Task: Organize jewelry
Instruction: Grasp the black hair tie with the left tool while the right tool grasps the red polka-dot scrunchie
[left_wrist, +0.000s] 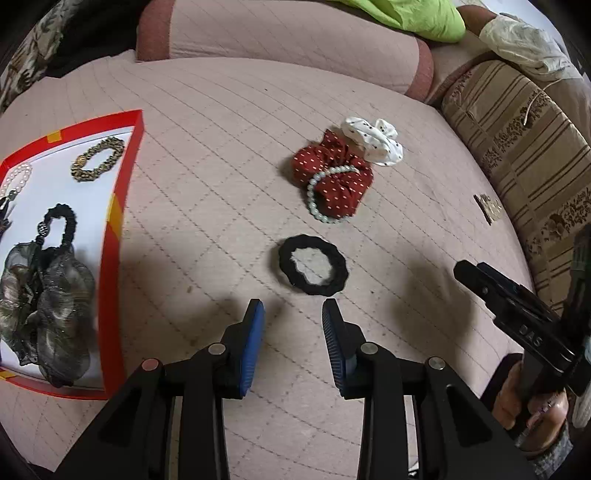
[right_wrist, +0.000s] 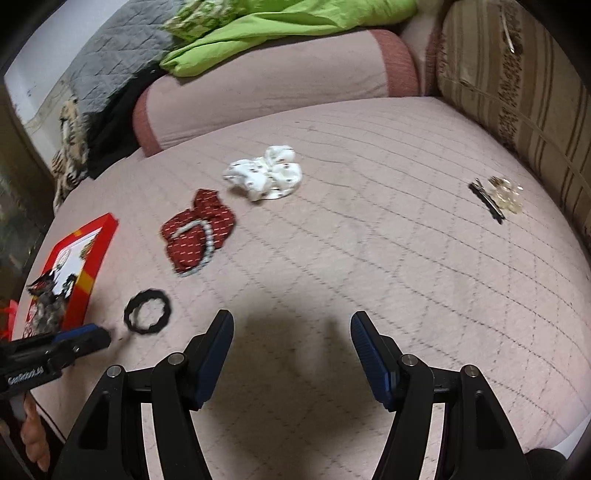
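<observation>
my left tongs hang open over the pink quilt, holding nothing, with the black scrunchie lying just beyond their tips. farther off sits the red scrunchie with a bead bracelet draped on it, touching the white scrunchie behind. at far right lies a hair clip. the red tray on the left holds a gold scrunchie, a pearl bracelet and dark scrunchies. my right tongs are open wide and empty, above bare quilt.
</observation>
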